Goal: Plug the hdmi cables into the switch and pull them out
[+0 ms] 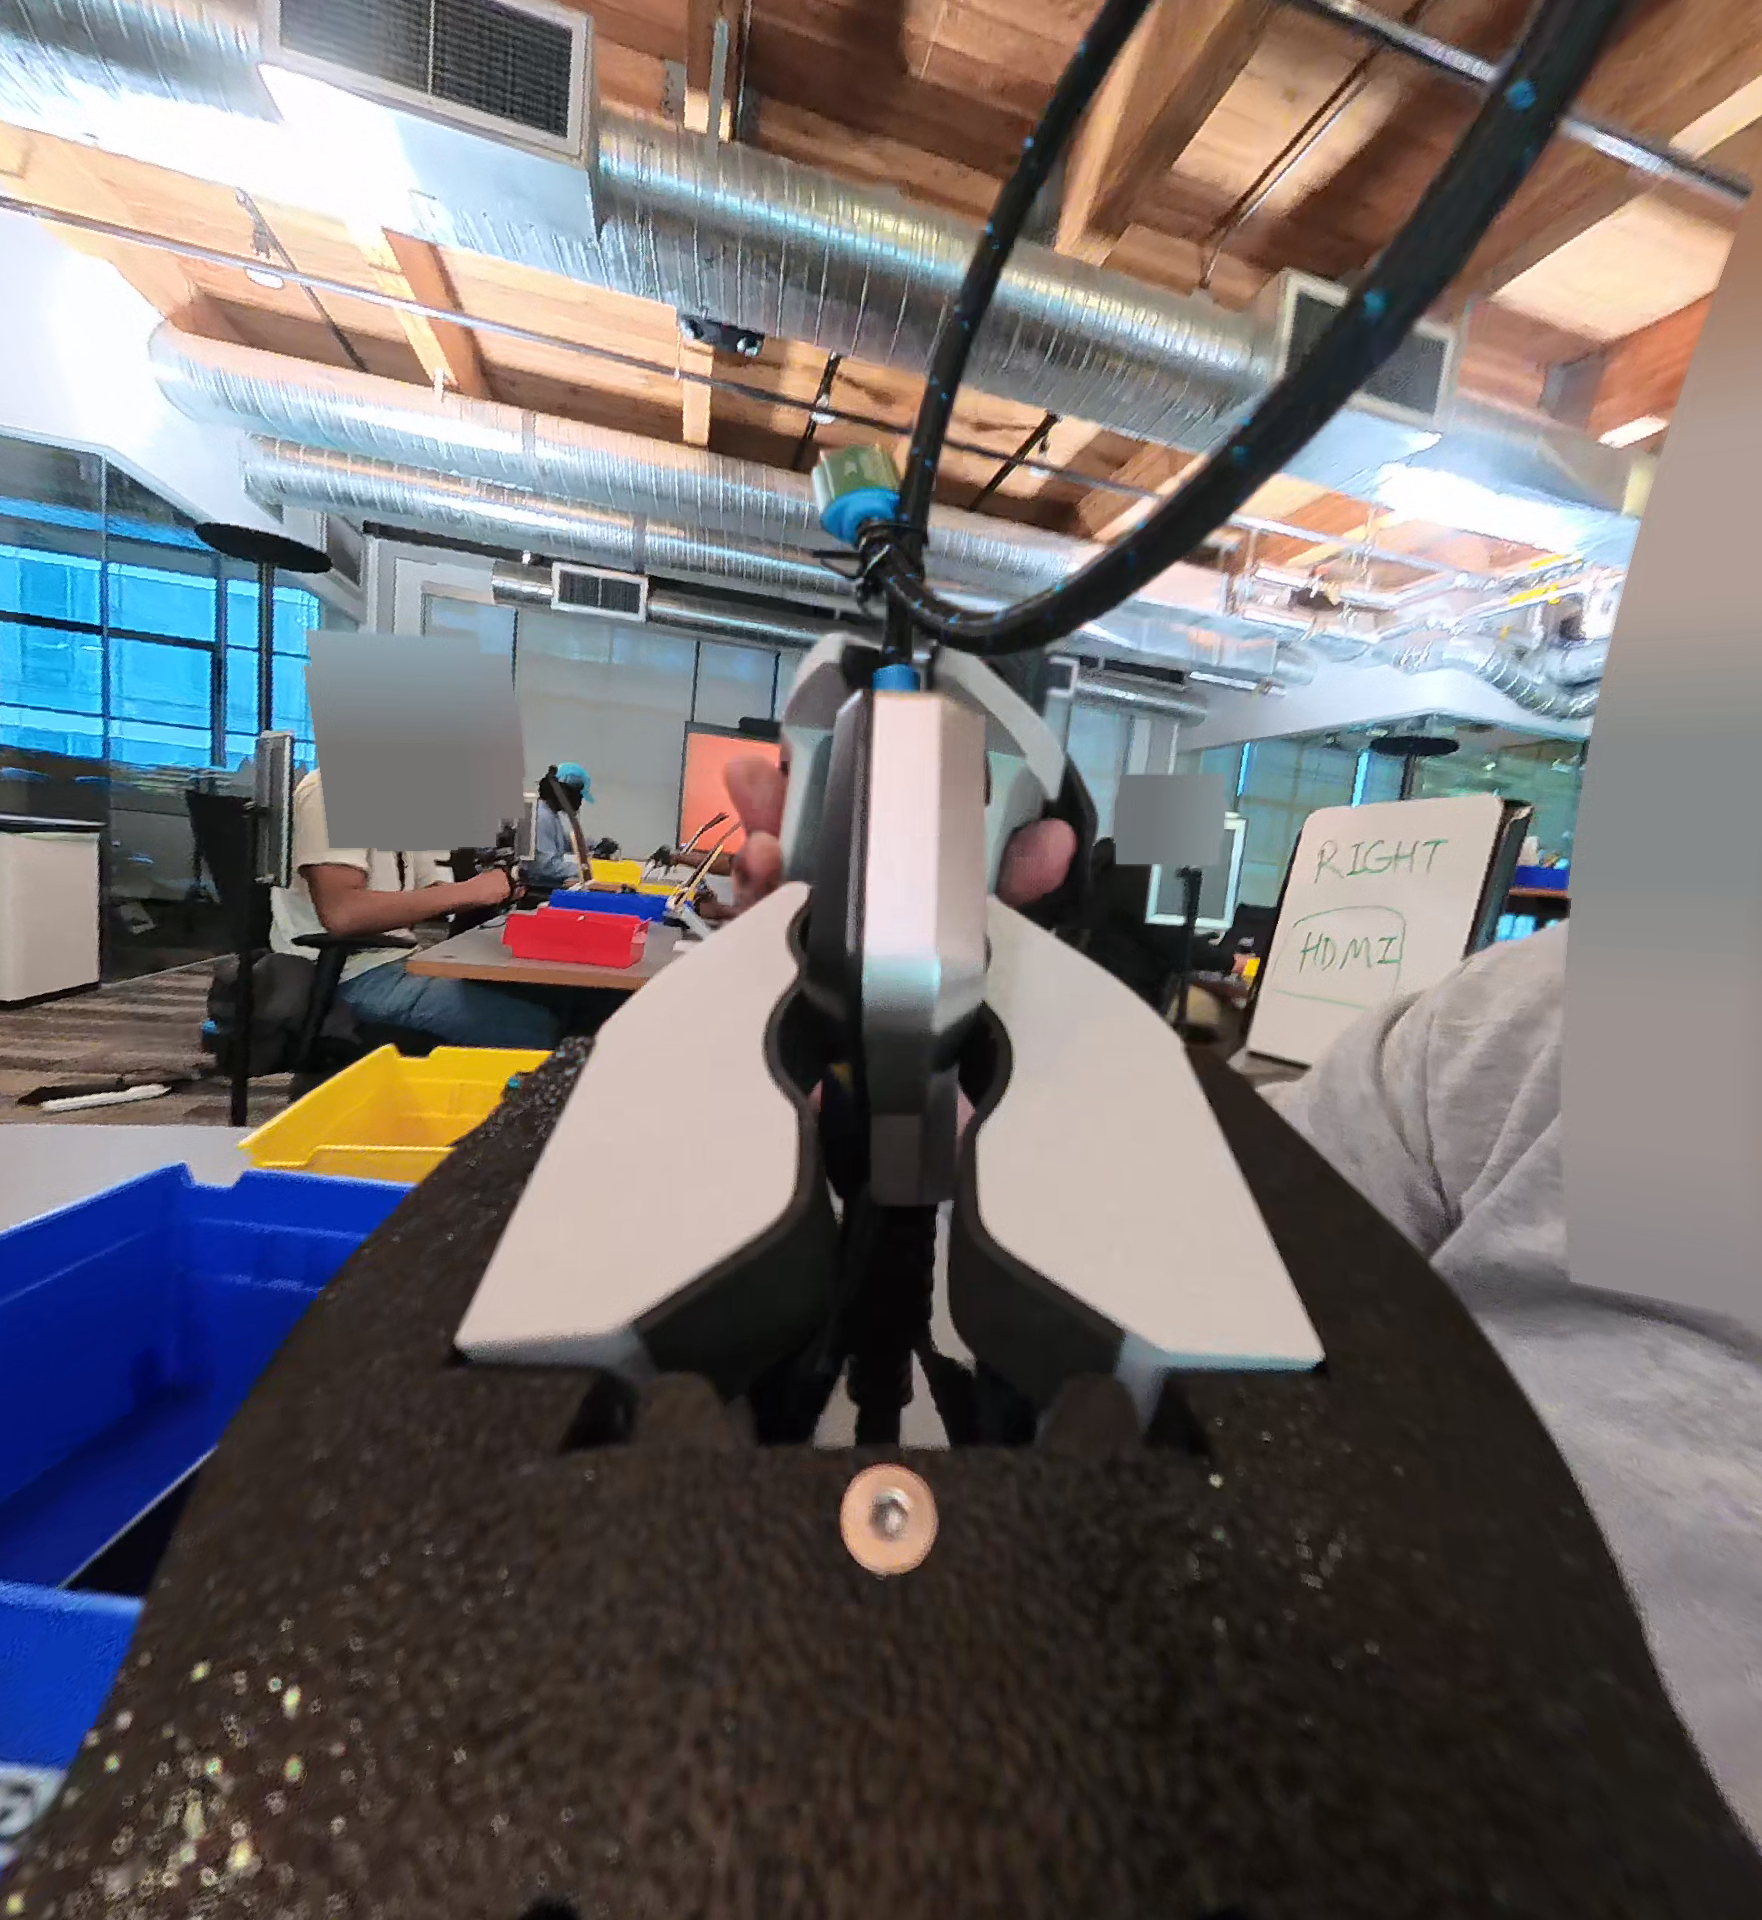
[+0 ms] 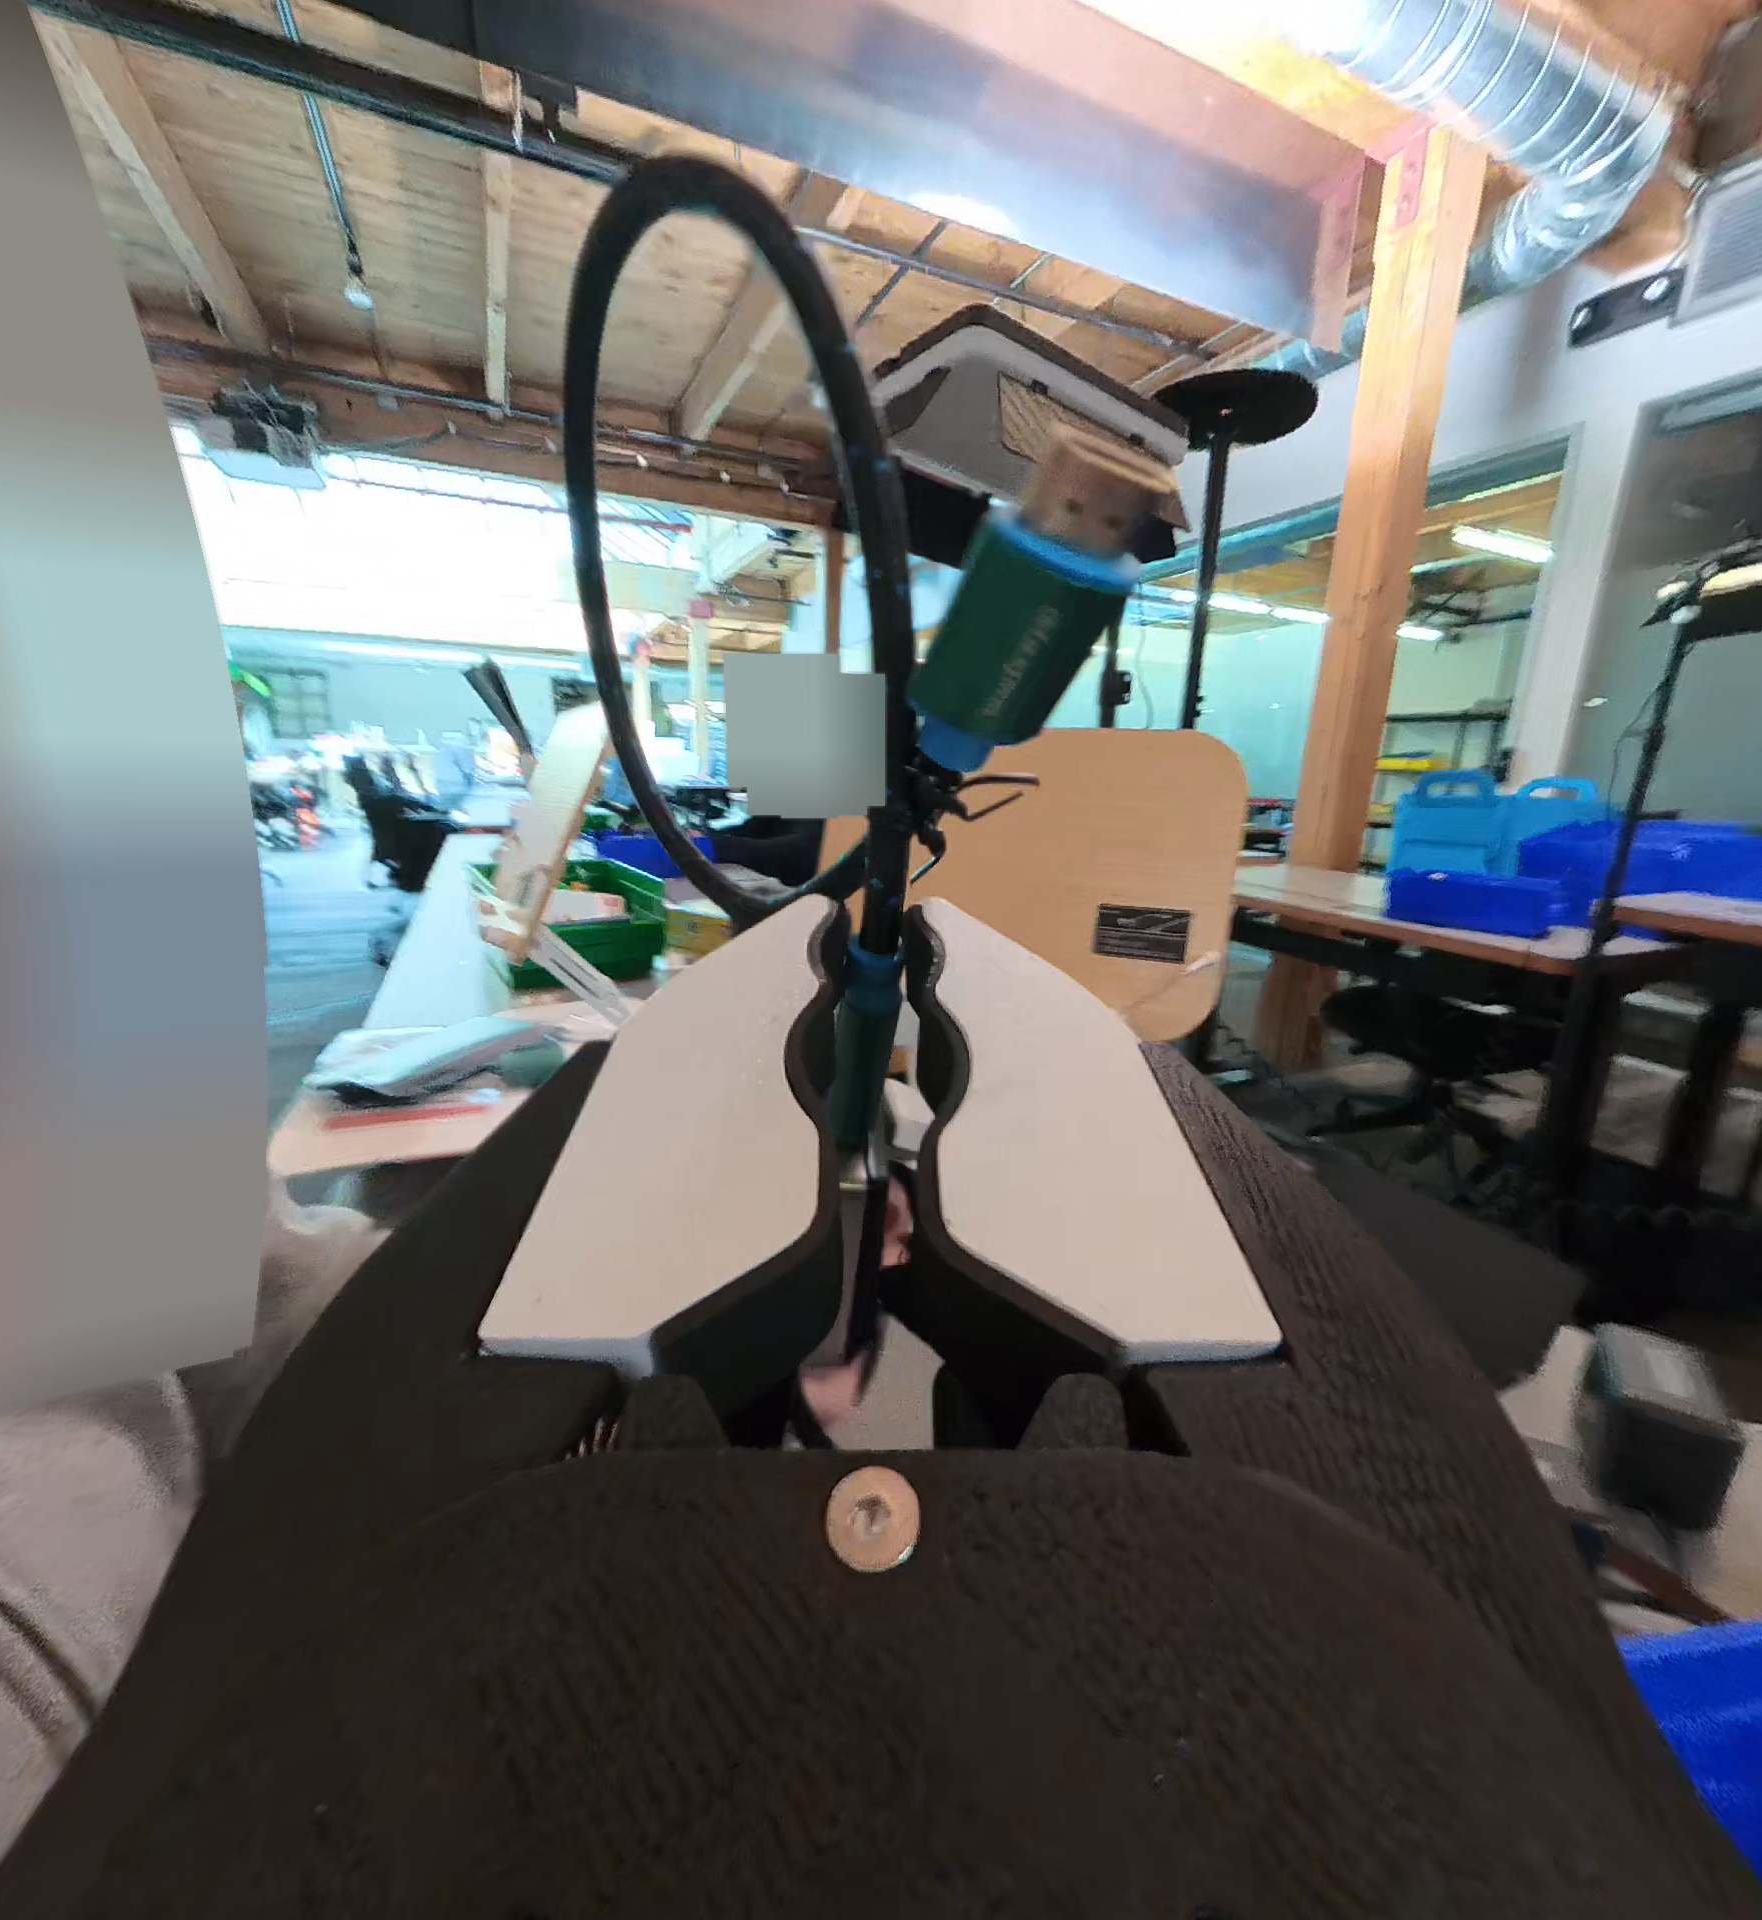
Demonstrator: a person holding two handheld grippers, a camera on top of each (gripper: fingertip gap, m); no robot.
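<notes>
In the left wrist view my left gripper (image 1: pixel 898 904) is shut on a silver-grey metal block (image 1: pixel 924 883) that stands upright between its fingers. A blue collar (image 1: pixel 895 677) sits at the block's top, and a black braided cable (image 1: pixel 970 281) runs up from it. Behind the block are a hand (image 1: pixel 1038 852) and grey curved parts. In the right wrist view my right gripper (image 2: pixel 875 914) is shut on a green plug (image 2: pixel 861 1049) with a blue collar. The cable (image 2: pixel 596 582) loops up from it to a second green plug (image 2: pixel 1033 623) with a gold end, which hangs free. A tie binds the cable.
A blue bin (image 1: pixel 77 1351) and a yellow bin (image 1: pixel 389 1112) lie low left. A whiteboard (image 1: pixel 1376 914) and a grey sleeve (image 1: pixel 1479 1091) are on the right. People sit at a far table with a red bin (image 1: pixel 576 935). A wooden panel (image 2: pixel 1116 862), a post (image 2: pixel 1376 571) and blue bins (image 2: pixel 1479 894) are ahead.
</notes>
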